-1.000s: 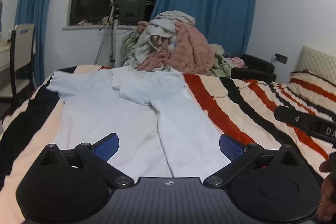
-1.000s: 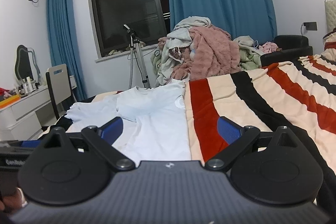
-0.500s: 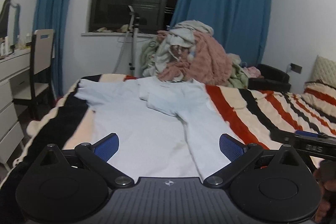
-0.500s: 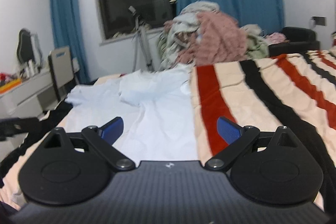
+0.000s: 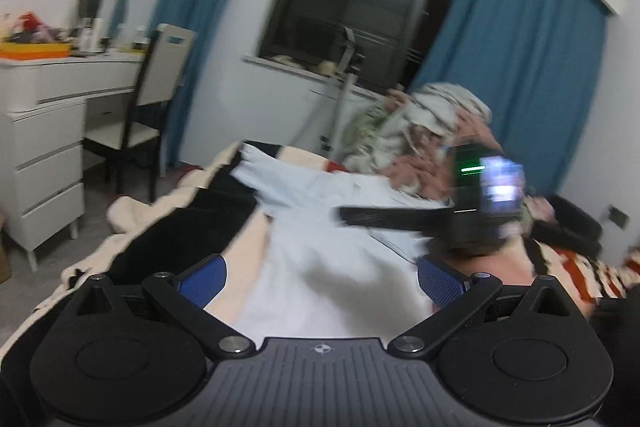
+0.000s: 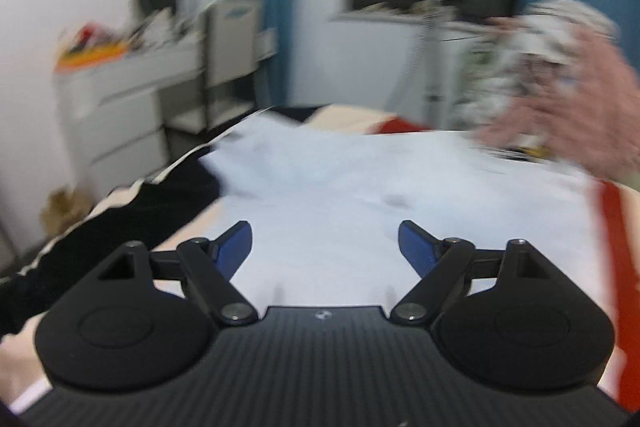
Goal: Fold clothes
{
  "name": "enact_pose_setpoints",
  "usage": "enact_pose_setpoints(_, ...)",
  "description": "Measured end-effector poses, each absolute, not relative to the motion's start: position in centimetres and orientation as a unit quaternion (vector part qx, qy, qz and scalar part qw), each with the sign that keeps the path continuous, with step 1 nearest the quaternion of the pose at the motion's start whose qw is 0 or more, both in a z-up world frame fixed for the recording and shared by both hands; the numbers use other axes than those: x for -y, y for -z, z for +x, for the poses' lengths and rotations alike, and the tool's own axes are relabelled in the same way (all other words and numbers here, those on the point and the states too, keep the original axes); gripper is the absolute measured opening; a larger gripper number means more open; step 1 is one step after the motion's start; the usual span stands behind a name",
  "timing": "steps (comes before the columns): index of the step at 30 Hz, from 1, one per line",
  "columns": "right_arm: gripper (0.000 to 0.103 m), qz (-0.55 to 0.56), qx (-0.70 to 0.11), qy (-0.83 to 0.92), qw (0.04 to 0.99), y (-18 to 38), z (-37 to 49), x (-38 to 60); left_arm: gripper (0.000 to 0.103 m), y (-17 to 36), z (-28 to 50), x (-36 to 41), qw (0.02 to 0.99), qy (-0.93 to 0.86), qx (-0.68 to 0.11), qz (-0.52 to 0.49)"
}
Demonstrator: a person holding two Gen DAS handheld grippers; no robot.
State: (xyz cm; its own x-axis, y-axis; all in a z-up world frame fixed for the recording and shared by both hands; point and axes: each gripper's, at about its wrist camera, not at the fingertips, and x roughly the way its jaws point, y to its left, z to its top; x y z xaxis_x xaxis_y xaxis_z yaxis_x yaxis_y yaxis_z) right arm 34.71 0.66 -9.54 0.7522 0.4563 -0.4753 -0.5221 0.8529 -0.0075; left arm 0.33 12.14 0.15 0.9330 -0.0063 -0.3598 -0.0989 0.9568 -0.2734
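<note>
Between the spread blue pads of the left gripper [image 5: 322, 277] lies nothing but air; its jaws stand wide apart, holding no cloth. Just ahead of it and below, the pale blue shirt [image 5: 320, 259] is spread over the striped bed [image 5: 192, 223], one sleeve reaching off ahead and to the left. The right gripper [image 6: 325, 243] is likewise spread and empty, hovering over the same shirt [image 6: 360, 195], and from the left wrist view its dark body crosses ahead and to the right, over the garment.

Thin, limp fabric like this should be light and will sag and crease wherever it is lifted, so a hem corner or sleeve edge, where the cloth is doubled, looks the surest place to pinch. Taking one layer without the bedcover beneath may need care.

Farther ahead to the right sits a heap of unfolded clothes [image 5: 424, 131], close to the shirt's far end. Off to the left stand a chair [image 5: 156, 95] and a white dresser [image 5: 44, 143], well apart from the work. Both views are blurred.
</note>
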Motion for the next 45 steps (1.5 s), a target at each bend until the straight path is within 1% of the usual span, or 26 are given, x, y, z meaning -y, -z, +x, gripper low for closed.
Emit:
enact_pose_setpoints(2, 0.081, -0.089, -0.237, -0.287, 0.924, 11.3, 36.9, -5.3, 0.103, 0.2, 0.7, -13.7, 0.969, -0.048, -0.173, -0.172)
enact_pose_setpoints(5, 0.08, -0.119, -0.211, -0.305, 0.921, 12.8, 39.1, -11.0, 0.103, 1.2, 1.4, -15.9, 0.958, -0.064, -0.163, -0.226)
enact_pose_setpoints(6, 0.075, -0.136, -0.2, -0.3, 0.923, 13.1, 39.8, -12.7, 0.103, 1.6, 1.7, -16.4, 0.956, -0.072, -0.162, -0.236)
enact_pose_setpoints(8, 0.07, -0.169, -0.179, -0.269, 0.931, 13.7, 41.7, -15.5, 0.103, 2.4, 2.7, -17.2, 0.95, -0.089, -0.165, -0.248)
enact_pose_setpoints(9, 0.068, -0.175, -0.173, -0.248, 0.937, 13.9, 42.8, -16.4, 0.103, 2.7, 3.2, -17.4, 0.948, -0.098, -0.169, -0.251)
enact_pose_setpoints(11, 0.066, -0.154, -0.184, -0.208, 0.948, 14.3, 45.6, -16.8, 0.103, 3.4, 4.3, -17.7, 0.943, -0.111, -0.174, -0.263)
enact_pose_setpoints(12, 0.068, -0.146, -0.193, -0.2, 0.949, 14.5, 46.8, -16.8, 0.103, 3.6, 4.6, -17.9, 0.941, -0.116, -0.174, -0.267)
enact_pose_setpoints(14, 0.067, -0.146, -0.201, -0.214, 0.945, 14.7, 48.2, -17.1, 0.103, 3.9, 5.1, -17.8, 0.941, -0.131, -0.167, -0.264)
enact_pose_setpoints(15, 0.06, -0.146, -0.205, -0.22, 0.943, 14.8, 48.9, -17.3, 0.103, 4.0, 5.2, -17.8, 0.941, -0.137, -0.163, -0.264)
enact_pose_setpoints(16, 0.046, -0.151, -0.207, -0.228, 0.939, 14.8, 49.4, -17.5, 0.103, 4.1, 5.4, -17.8, 0.94, -0.142, -0.162, -0.264)
enact_pose_setpoints(17, 0.017, -0.165, -0.208, -0.235, 0.935, 14.7, 49.6, -17.8, 0.103, 4.2, 5.4, -17.8, 0.94, -0.142, -0.163, -0.265)
enact_pose_setpoints(18, 0.011, -0.177, -0.208, -0.236, 0.933, 14.5, 49.7, -18.1, 0.103, 4.3, 5.5, -17.7, 0.939, -0.142, -0.165, -0.266)
enact_pose_setpoints(21, 0.009, -0.155, -0.172, -0.226, 0.946, 12.2, 49.3, -15.9, 0.103, 4.4, 5.7, -17.2, 0.941, -0.139, -0.174, -0.255)
enact_pose_setpoints(26, 0.009, -0.038, -0.084, -0.154, 0.984, 7.6, 48.0, -6.0, 0.103, 4.0, 5.5, -16.0, 0.947, -0.126, -0.177, -0.236)
enact_pose_setpoints(29, 0.009, 0.023, -0.066, -0.076, 0.995, 7.1, 47.8, 2.0, 0.103, 3.8, 5.4, -15.0, 0.953, -0.115, -0.173, -0.222)
enact_pose_setpoints(32, 0.009, 0.076, -0.071, -0.001, 0.995, 8.4, 47.6, 9.6, 0.103, 4.0, 5.7, -13.9, 0.957, -0.101, -0.179, -0.205)
enact_pose_setpoints(34, 0.01, 0.095, -0.097, 0.039, 0.99, 10.5, 47.7, 13.7, 0.103, 4.3, 6.2, -13.2, 0.96, -0.089, -0.184, -0.193)
enact_pose_setpoints(35, 0.012, 0.102, -0.113, 0.05, 0.987, 11.6, 47.9, 15.2, 0.103, 4.5, 6.4, -12.8, 0.961, -0.085, -0.188, -0.185)
enact_pose_setpoints(37, 0.022, 0.113, -0.144, 0.054, 0.982, 13.6, 48.4, 17.3, 0.103, 4.9, 6.9, -12.1, 0.963, -0.076, -0.196, -0.167)
enact_pose_setpoints(38, 0.05, 0.117, -0.158, 0.051, 0.979, 14.3, 48.5, 18.0, 0.103, 5.1, 7.2, -11.8, 0.963, -0.074, -0.2, -0.163)
enact_pose_setpoints(39, 0.082, 0.122, -0.17, 0.047, 0.977, 14.9, 48.5, 18.5, 0.103, 5.4, 7.5, -11.5, 0.964, -0.072, -0.203, -0.159)
enact_pose_setpoints(40, 0.091, 0.122, -0.176, 0.045, 0.976, 15.1, 48.3, 18.8, 0.103, 5.6, 7.8, -11.3, 0.964, -0.07, -0.207, -0.154)
enact_pose_setpoints(45, 0.091, 0.094, -0.171, 0.043, 0.98, 13.8, 45.5, 18.5, 0.103, 6.0, 8.9, -10.3, 0.966, -0.07, -0.212, -0.13)
